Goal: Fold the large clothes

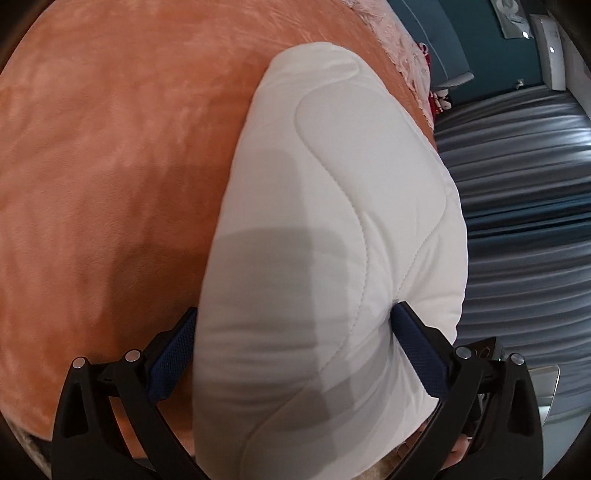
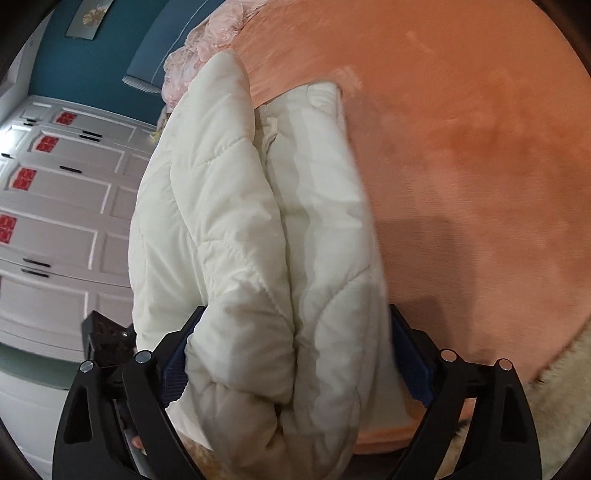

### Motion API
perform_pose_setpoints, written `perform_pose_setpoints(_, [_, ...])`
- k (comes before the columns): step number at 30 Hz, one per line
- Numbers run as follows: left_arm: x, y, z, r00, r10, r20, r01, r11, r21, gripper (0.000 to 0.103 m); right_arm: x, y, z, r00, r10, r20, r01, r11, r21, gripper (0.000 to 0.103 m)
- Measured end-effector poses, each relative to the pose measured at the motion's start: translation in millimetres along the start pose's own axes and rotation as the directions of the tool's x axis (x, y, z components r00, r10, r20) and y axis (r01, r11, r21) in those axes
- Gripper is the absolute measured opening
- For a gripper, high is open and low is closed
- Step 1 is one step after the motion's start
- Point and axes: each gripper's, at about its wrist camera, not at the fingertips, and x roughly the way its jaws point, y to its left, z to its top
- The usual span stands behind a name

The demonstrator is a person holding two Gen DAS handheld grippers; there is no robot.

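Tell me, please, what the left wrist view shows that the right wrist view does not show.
Only the left wrist view shows grey curtains. Only the right wrist view shows a white wardrobe with red stickers and the white quilted jacket doubled into two thick layers. Both show that jacket bulging between wide-set fingers, the orange blanket, pink bedding and a blue wall.

- You are in a home bedroom: a bed under an orange plush blanket [image 1: 110,147] fills both views.
- Beside it you see a white panelled wardrobe [image 2: 62,206], grey curtains [image 1: 517,184] and a teal wall [image 2: 92,66] with a framed picture [image 2: 90,20].
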Motion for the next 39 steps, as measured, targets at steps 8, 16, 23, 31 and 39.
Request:
perform_pose_setpoints(8, [-7,-48,-8,0.991,0.114,0.069,-0.124,0.978,0.167,0.084,-13,21,-7,0.997,-0.044,0.058,0.049,0.995,-0.087,0.040])
perform_pose_setpoints(16, [-57,-126,-32,0.986,0.027,0.164,-0.088,0.923,0.375,0.063,-98,71,-11,0.963,-0.077,0.257,0.136,0.966,-0.221,0.033])
perform_pose_setpoints(23, [-123,-214,-47,0.941,-0.169,0.294,-0.030,0.821,0.570,0.062,-190,132,-14,0.880,0.004,0.475,0.179,0.924,-0.339,0.031])
perform_pose_setpoints(31, [-201,-274,-45,0.843,-0.386,0.375,0.005,0.702,0.712,0.062,-272,213,-14,0.744,0.152,0.650,0.254,0.836,-0.486,0.031])
perform_pose_setpoints(39, [-260,-280,-4,0.722,-0.518,0.459,-0.024,0.644,0.764,0.063,-294,302,1,0.653,0.318,0.688,0.315,0.712,-0.628,0.031])
